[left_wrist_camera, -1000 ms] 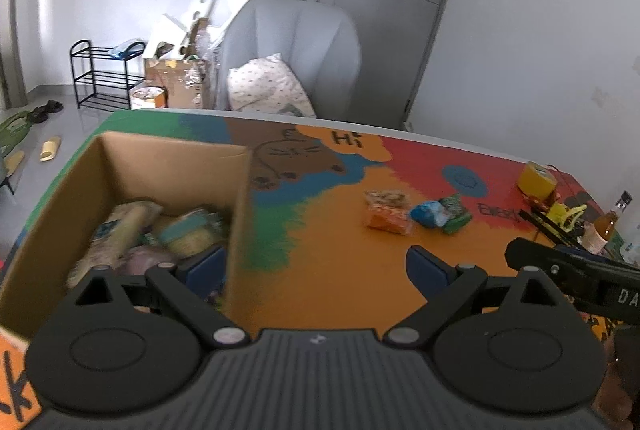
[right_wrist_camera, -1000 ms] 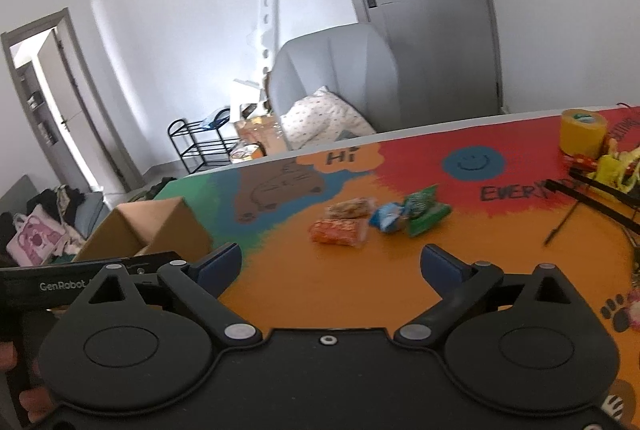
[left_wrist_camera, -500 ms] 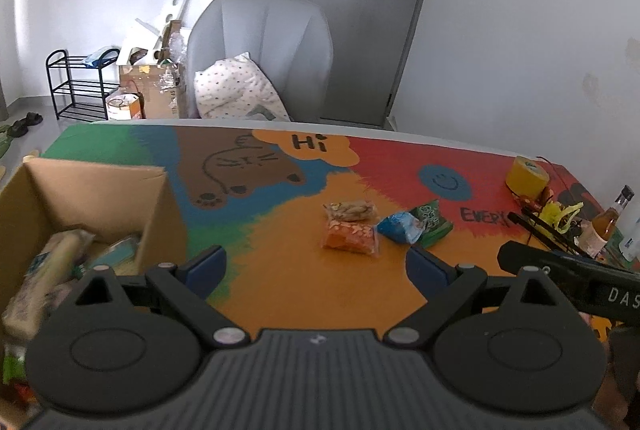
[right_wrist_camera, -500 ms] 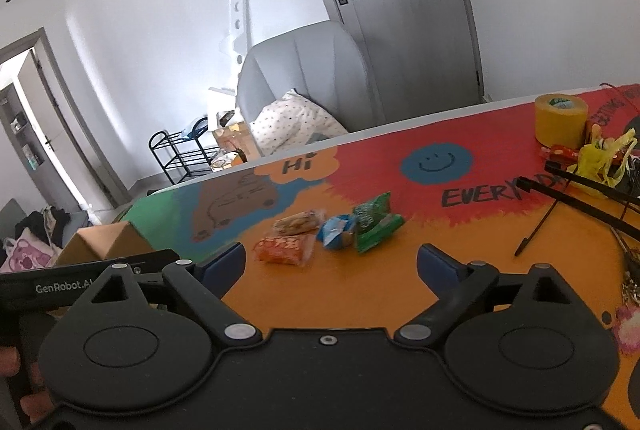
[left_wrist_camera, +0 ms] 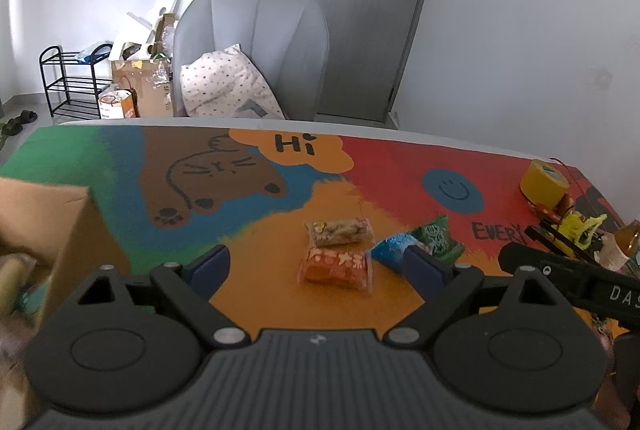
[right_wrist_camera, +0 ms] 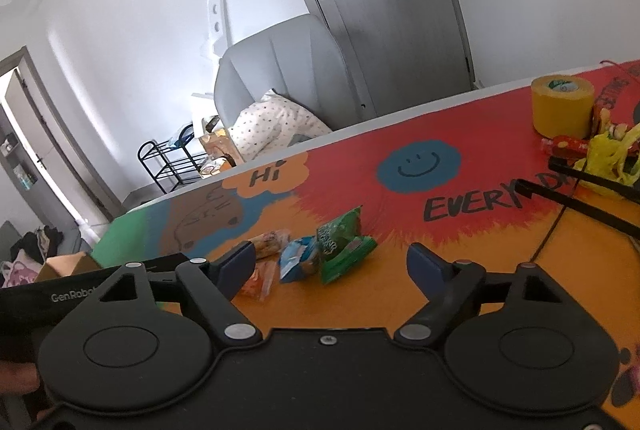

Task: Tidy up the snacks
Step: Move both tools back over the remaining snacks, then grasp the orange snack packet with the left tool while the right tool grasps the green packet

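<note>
Painted tabletop [left_wrist_camera: 248,242] in green, blue, brown, orange and red, with a grey armchair [left_wrist_camera: 256,42] and a grey door behind it; a yellow tape roll [right_wrist_camera: 562,104] and black clutter sit at the right end.

We have four snack packets clustered on the orange patch: clear nut packet [left_wrist_camera: 339,231], orange packet [left_wrist_camera: 337,269], blue packet [right_wrist_camera: 299,258], green packet [right_wrist_camera: 340,244]. Blue and green overlap; orange and blue touch or nearly so.

Cardboard box [left_wrist_camera: 52,226] at far left, partly filled, well apart from the cluster.

Left gripper [left_wrist_camera: 316,266]: jaws spread wide, nothing in them; orange packet lies ahead, between the finger lines, and the right finger overlaps the blue packet in view. Right gripper [right_wrist_camera: 330,262]: empty, jaws closing, not yet on anything; blue and green packets lie ahead between the fingers, orange one by the left finger.

Risks, as we judge them:
- packets crowd together, so a closing jaw may take two or nudge a neighbour away
- both tongs aim at one cluster, so they may collide
- flat, slick bags may slip or crush
- long carry to the box, so a weak corner pinch may drop
</note>
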`<state>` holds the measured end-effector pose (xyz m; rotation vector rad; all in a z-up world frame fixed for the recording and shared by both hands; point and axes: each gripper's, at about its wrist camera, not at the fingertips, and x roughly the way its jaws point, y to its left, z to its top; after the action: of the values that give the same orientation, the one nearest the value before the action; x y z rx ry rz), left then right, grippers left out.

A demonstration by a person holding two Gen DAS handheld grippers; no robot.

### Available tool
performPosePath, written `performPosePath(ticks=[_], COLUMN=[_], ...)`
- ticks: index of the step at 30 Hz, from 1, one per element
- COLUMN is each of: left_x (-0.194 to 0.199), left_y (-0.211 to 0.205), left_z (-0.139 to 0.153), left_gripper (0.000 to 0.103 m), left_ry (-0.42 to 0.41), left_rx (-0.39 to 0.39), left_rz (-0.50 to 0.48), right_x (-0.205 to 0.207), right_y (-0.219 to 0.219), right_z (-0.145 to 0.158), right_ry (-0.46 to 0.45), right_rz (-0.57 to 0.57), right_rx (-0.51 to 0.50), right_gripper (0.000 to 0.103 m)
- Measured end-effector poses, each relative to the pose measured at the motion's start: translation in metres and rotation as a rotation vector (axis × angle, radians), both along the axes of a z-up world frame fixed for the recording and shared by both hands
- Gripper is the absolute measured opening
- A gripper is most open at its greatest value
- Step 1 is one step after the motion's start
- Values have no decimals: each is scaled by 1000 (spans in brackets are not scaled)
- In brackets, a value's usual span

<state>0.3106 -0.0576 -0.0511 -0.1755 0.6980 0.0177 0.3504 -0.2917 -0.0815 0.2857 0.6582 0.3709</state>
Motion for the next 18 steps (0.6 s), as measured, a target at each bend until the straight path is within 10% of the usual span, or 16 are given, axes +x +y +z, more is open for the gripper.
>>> performPosePath(ticks=[18], left_x=[49], left_y=[2], left_z=[-52], left_gripper=[83], left_ry=[106], left_rx=[-43], left_rz=[39], right_x=[58], right_y=[13], right_z=[-26], right_ry=[48], right_rz=[-10], right_rx=[-7], right_gripper=[78])
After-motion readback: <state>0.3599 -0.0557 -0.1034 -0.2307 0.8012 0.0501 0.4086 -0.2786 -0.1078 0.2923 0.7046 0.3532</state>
